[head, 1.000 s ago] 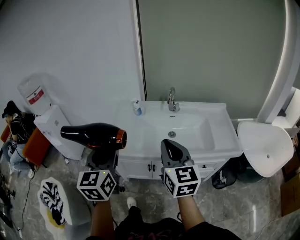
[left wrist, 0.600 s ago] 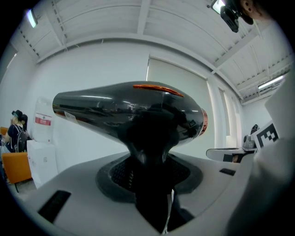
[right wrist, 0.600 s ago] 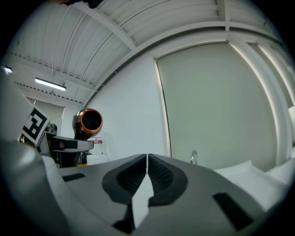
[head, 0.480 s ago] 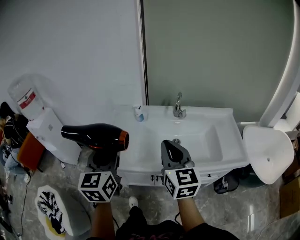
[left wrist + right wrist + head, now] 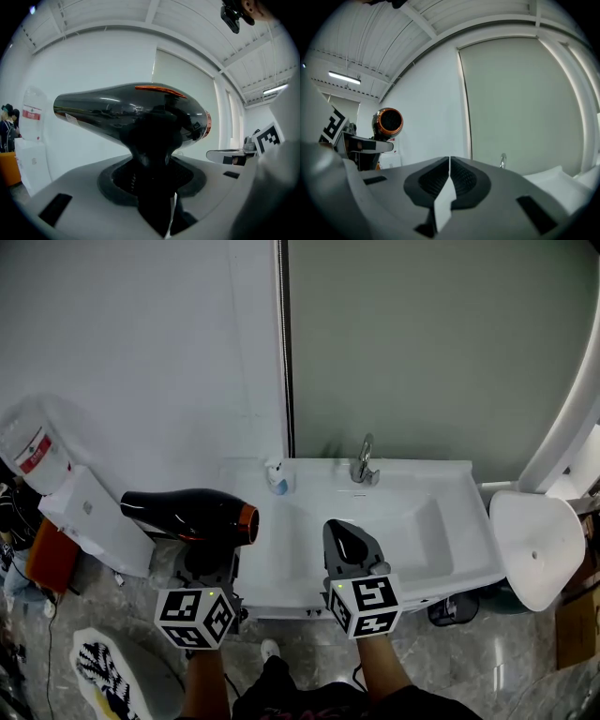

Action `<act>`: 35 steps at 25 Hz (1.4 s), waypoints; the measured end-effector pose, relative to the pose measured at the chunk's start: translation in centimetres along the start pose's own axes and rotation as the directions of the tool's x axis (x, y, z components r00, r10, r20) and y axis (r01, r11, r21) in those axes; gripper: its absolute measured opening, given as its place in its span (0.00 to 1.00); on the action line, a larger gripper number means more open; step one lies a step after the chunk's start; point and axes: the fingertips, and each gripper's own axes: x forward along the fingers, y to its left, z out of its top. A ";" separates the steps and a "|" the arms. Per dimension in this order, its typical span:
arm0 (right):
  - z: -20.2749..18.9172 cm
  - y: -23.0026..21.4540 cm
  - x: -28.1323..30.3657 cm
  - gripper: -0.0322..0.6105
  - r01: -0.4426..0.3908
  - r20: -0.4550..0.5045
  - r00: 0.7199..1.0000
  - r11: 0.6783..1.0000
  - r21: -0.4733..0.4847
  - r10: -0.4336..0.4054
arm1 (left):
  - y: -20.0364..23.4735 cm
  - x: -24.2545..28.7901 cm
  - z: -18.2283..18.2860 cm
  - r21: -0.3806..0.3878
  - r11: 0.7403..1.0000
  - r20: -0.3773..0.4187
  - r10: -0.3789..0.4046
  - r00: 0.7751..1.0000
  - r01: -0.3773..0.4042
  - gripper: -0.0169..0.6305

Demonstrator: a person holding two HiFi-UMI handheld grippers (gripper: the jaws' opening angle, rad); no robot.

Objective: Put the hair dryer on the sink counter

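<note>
Two grippers in play here. The left gripper (image 5: 208,563) is clamped on the handle of the black hair dryer (image 5: 192,515), and its own view shows the jaws pinching that handle right below the body. The dryer sits level in the air, not on anything, with its orange-ringed end pointing right and just about over the left edge of the white sink surface (image 5: 469,521). The rest of it hangs out past that edge, above the floor.

The right gripper (image 5: 345,538) holds nothing: jaws pressed together, parked over the front edge of the surface, in front of the basin (image 5: 394,517). A faucet (image 5: 364,461) stands at the back edge and a small bottle (image 5: 276,478) near the back left corner. A water dispenser (image 5: 84,512) stands off to the left.
</note>
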 end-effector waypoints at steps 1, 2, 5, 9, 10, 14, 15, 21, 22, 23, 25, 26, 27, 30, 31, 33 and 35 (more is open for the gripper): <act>0.0 0.0 0.6 0.08 0.004 -0.004 1.000 1.000 0.000 -0.004 | 0.4 0.5 0.0 -0.001 1.000 -0.002 -0.004 1.000 0.004 0.29; -0.1 0.0 1.1 0.08 0.008 -0.008 1.000 1.000 0.000 -0.008 | 0.8 0.9 0.1 -0.002 1.000 -0.004 -0.008 1.000 0.008 0.29; -0.4 -0.1 2.6 0.08 0.023 -0.024 0.999 1.000 0.002 -0.023 | 1.9 2.2 -0.1 -0.015 1.000 -0.016 -0.021 1.000 0.021 0.29; -0.4 0.6 4.6 0.08 0.036 -0.033 0.999 0.999 -0.001 -0.036 | 3.6 3.4 -0.3 -0.035 0.999 -0.025 -0.034 0.999 0.033 0.29; -0.3 0.8 5.1 0.09 0.039 -0.033 0.999 0.999 -0.001 -0.039 | 3.9 3.7 -0.2 -0.037 0.999 -0.027 -0.038 0.999 0.037 0.29; 0.0 1.6 7.1 0.08 0.052 -0.035 0.998 0.999 0.000 -0.051 | 5.4 5.1 0.1 -0.043 0.997 -0.033 -0.060 0.998 0.059 0.29; 0.1 1.7 7.6 0.09 0.057 -0.034 0.998 0.998 0.000 -0.057 | 5.7 5.4 0.2 -0.044 0.997 -0.034 -0.065 0.997 0.064 0.29; 1.1 1.9 10.3 0.08 0.109 -0.009 0.994 0.994 0.012 -0.109 | 7.1 7.1 0.5 -0.042 0.993 -0.047 -0.115 0.992 0.113 0.29; 1.2 2.1 10.6 0.09 0.116 -0.004 0.993 0.993 0.013 -0.116 | 7.3 7.3 0.6 -0.039 0.992 -0.047 -0.125 0.991 0.123 0.29; 1.3 2.3 10.9 0.09 0.123 -0.001 0.992 0.992 0.013 -0.123 | 7.5 7.5 0.6 -0.037 0.991 -0.046 -0.132 0.990 0.131 0.29; 1.1 2.5 11.1 0.09 0.136 -0.004 0.991 0.991 0.013 -0.136 | 8.0 7.9 0.6 -0.039 0.989 -0.046 -0.143 0.989 0.141 0.29; 0.9 2.5 11.0 0.08 0.143 -0.009 0.990 0.990 0.012 -0.143 | 8.2 7.9 0.6 -0.044 0.988 -0.045 -0.148 0.988 0.146 0.29; 0.7 2.5 10.9 0.08 0.149 -0.014 0.989 0.989 0.012 -0.149 | 8.4 8.0 0.6 -0.047 0.988 -0.045 -0.152 0.987 0.150 0.29; 0.8 2.5 10.8 0.08 0.163 -0.019 0.987 0.987 0.009 -0.163 | 8.7 8.0 0.6 -0.052 0.986 -0.043 -0.159 0.986 0.157 0.29; 0.9 2.6 10.8 0.08 0.165 -0.018 0.986 0.986 0.006 -0.165 | 8.8 8.0 0.7 -0.054 0.986 -0.042 -0.160 0.986 0.158 0.29; 1.1 2.5 10.8 0.09 0.171 -0.015 0.985 0.985 0.003 -0.171 | 8.8 8.0 0.6 -0.061 0.985 -0.042 -0.162 0.986 0.159 0.29; 1.2 2.4 10.7 0.09 0.175 -0.016 0.984 0.985 0.002 -0.175 | 8.8 8.1 0.5 -0.064 0.985 -0.044 -0.162 0.986 0.159 0.29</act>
